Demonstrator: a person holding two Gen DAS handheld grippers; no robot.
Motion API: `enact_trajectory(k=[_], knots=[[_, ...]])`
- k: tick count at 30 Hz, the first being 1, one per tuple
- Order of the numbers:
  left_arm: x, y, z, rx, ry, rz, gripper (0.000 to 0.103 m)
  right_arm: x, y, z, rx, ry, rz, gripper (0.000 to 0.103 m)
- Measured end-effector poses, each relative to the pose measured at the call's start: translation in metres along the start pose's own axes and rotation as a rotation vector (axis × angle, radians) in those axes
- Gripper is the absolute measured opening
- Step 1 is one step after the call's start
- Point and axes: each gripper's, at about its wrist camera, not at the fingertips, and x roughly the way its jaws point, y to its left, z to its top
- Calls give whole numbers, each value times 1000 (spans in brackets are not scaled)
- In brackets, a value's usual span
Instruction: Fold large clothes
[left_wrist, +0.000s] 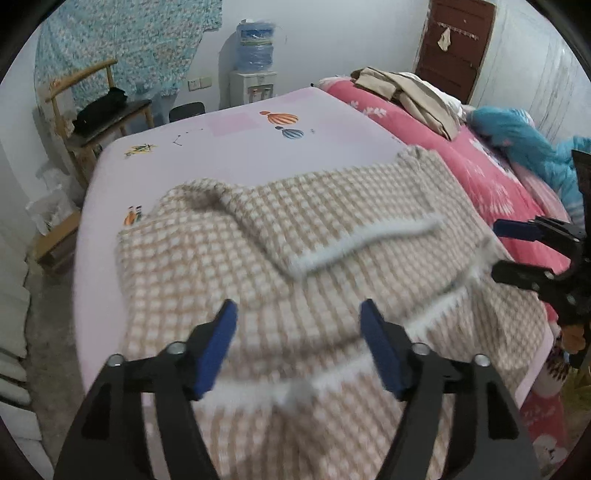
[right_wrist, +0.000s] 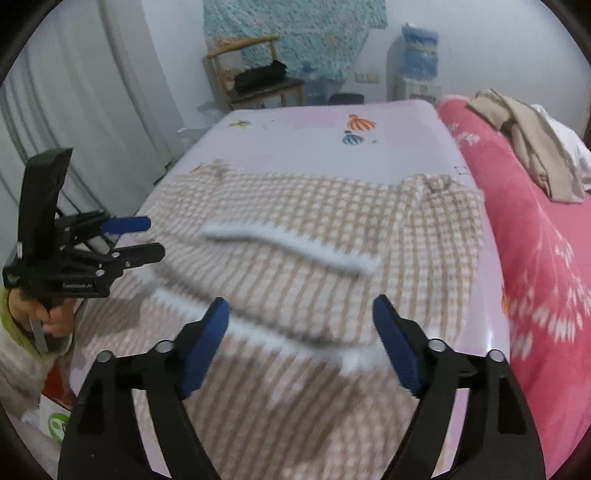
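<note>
Left wrist view looks down along the left gripper, which hangs just above the near part of the checked garment; its jaws stand wide apart with nothing between them, and the blue pads seem clear of the cloth, though the blur makes that hard to be sure of. The right gripper comes in from the right edge of that view, turned on its side over the garment's right edge, its jaws parted with one blue pad above one black finger, empty.

From the right wrist camera, the right gripper hovers over the garment in the same low, forward-pointing pose, jaws spread wide and gripping nothing. Beside the garment's left edge the left gripper is held sideways by a hand wrapped round its handle, jaws apart and empty.

The beige-and-white checked garment lies spread on the pale pink bed, partly folded, with a pale fuzzy trim running across its middle and a second trimmed edge nearer the grippers. To the garment's right lies a red floral quilt, with tan clothes heaped on its far end. Beyond the garment's far edge the sheet shows printed balloons.
</note>
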Motion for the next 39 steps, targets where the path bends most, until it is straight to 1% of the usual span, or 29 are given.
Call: enact_trajectory(k=[1, 3, 8, 11, 13, 17, 19, 22, 23, 24, 25, 28, 33, 35, 38, 39], knots=[[-4, -2, -6, -7, 5, 10, 79, -5, 5, -10, 11, -6, 5, 84], [-10, -5, -18, -22, 13, 36, 83, -7, 12, -26, 37, -2, 5, 84], [-10, -17, -54, -39, 46, 129, 84, 7, 30, -53, 60, 39, -11, 84], [-12, -20, -69, -42, 28, 179, 84, 13, 31, -62, 106, 67, 32, 84], [-16, -18, -77, -50, 13, 213, 84, 14, 33, -66, 121, 69, 41, 84], [-31, -8, -91, -51, -43, 269, 84, 18, 37, -68, 102, 73, -7, 84], [-38, 2, -99, -72, -68, 287, 84, 24, 38, -70, 98, 84, -20, 84], [-45, 21, -111, -120, -84, 283, 84, 32, 40, -75, 99, 102, -19, 84], [-45, 27, -114, -135, -83, 279, 83, 35, 40, -76, 100, 108, -20, 84], [-45, 32, -115, -148, -81, 271, 77, 38, 41, -78, 100, 115, -20, 84], [-45, 35, -117, -156, -79, 261, 75, 39, 41, -78, 100, 118, -18, 84], [-44, 46, -117, -189, -84, 231, 66, 41, 39, -78, 105, 123, -9, 84], [-34, 62, -112, -235, -85, 146, 46, 44, 36, -77, 111, 131, 0, 84], [-28, 69, -109, -247, -77, 132, 40, 45, 37, -77, 107, 133, -3, 84], [-21, 77, -103, -265, -73, 124, 37, 45, 37, -76, 102, 133, -4, 84], [-19, 79, -102, -270, -72, 113, 35, 46, 37, -76, 101, 134, -2, 84]])
